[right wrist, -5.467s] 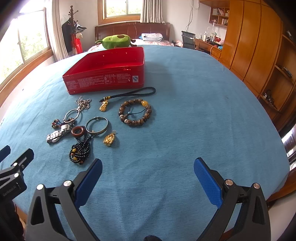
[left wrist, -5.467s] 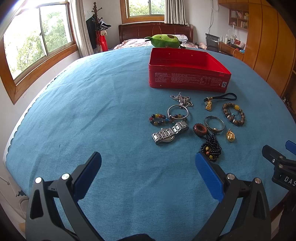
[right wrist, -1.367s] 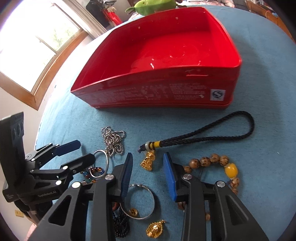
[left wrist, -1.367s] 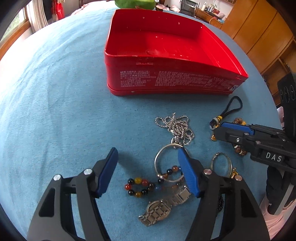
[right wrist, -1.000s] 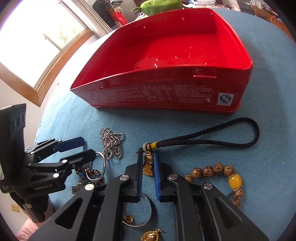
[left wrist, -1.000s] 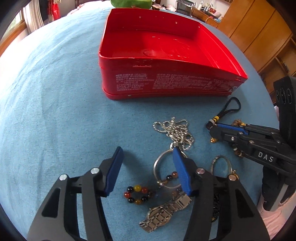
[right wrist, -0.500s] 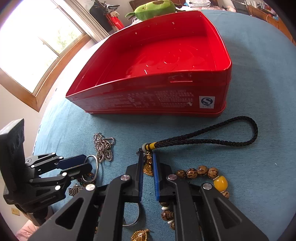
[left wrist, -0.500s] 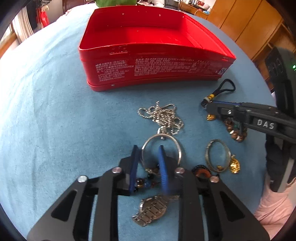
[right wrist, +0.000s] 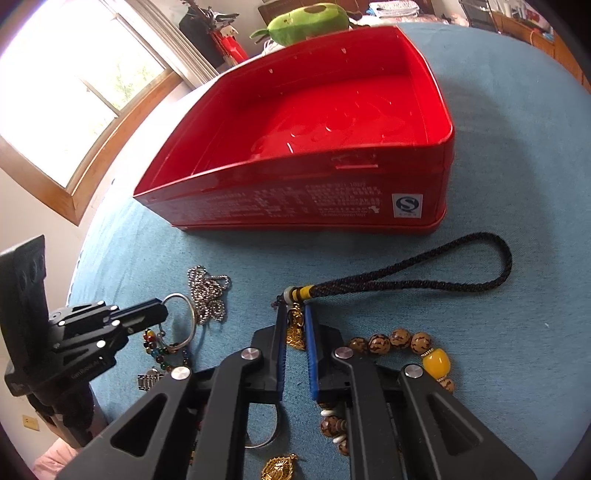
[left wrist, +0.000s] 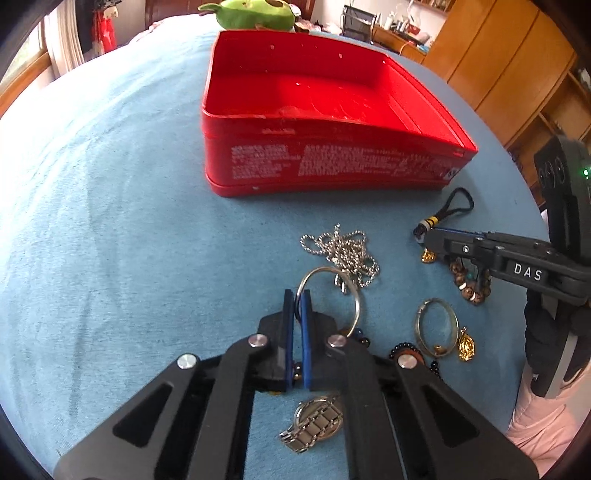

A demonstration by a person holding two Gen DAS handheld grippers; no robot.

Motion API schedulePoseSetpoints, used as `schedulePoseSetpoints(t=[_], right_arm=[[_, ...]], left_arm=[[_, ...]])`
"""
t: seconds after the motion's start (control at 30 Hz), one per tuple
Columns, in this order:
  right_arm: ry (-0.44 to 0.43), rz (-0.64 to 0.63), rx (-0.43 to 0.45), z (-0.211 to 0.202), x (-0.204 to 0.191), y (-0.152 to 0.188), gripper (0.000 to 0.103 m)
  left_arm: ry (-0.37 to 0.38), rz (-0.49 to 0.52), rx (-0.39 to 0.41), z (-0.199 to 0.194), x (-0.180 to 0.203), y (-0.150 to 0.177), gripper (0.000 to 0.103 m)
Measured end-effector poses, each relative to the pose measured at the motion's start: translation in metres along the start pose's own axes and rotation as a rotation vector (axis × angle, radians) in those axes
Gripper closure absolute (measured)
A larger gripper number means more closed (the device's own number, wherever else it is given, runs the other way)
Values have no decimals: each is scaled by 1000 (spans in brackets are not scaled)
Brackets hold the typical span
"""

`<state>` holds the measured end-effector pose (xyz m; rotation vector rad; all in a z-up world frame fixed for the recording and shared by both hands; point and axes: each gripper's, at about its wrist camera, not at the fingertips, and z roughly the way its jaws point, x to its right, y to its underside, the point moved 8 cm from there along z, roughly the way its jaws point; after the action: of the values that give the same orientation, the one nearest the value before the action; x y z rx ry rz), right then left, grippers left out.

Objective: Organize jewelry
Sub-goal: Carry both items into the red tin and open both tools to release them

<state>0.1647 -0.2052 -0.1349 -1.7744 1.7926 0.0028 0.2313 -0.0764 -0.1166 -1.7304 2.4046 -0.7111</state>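
Blue cloth point(left wrist: 110, 240) covers the whole desk, and all the jewelry lies on it in daylight from a wooden-framed window point(right wrist: 74, 110).

Nearest to the left gripper point(left wrist: 296, 295) lies a steel watch point(left wrist: 314, 424), partly under the black gripper arms. The blue pads of this gripper are clenched on the rim of a silver bangle point(left wrist: 332, 291); the bangle lies on a bracelet of coloured beads point(right wrist: 157, 347). Just past the bangle a ball chain point(left wrist: 343, 251) is heaped loosely on the cloth. To its right lie a second metal ring point(left wrist: 437, 328) with a small gold pendant point(left wrist: 466, 347) beside it, and some black beads point(left wrist: 406, 347).

The right gripper point(right wrist: 295, 314) is closed on a gold charm point(right wrist: 295, 332) that hangs from a black braided cord point(right wrist: 424, 280); the pads press it from both sides. The cord makes a long loop on the cloth toward the right. Beside this gripper is a bracelet of brown wooden beads point(right wrist: 388, 341) with one yellow bead point(right wrist: 436, 363). Another gold pendant point(right wrist: 279, 467) lies at the bottom edge of the right view.

Farther away stands an open red tin point(left wrist: 332, 170), with white print on its near wall. I see nothing inside. Behind it sits a green plush toy point(left wrist: 255, 14), and wooden cabinets point(left wrist: 498, 66) stand on the right.
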Motion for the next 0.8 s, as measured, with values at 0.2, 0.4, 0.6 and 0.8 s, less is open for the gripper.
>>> schedulePoseSetpoints(t=[0.2, 0.4, 0.6, 0.8], right_arm=[[-12, -9, 20, -10, -5, 3, 96], [-53, -13, 96, -41, -13, 4, 96], [-66, -9, 183, -75, -12, 0, 96], [-54, -17, 187, -87, -13, -15, 96]], left_arm=[[18, -10, 10, -12, -11, 13, 101], [47, -4, 62, -39, -9, 12, 102], [61, -3, 107, -64, -5, 8, 102], [56, 14, 145, -88, 5, -11, 102]])
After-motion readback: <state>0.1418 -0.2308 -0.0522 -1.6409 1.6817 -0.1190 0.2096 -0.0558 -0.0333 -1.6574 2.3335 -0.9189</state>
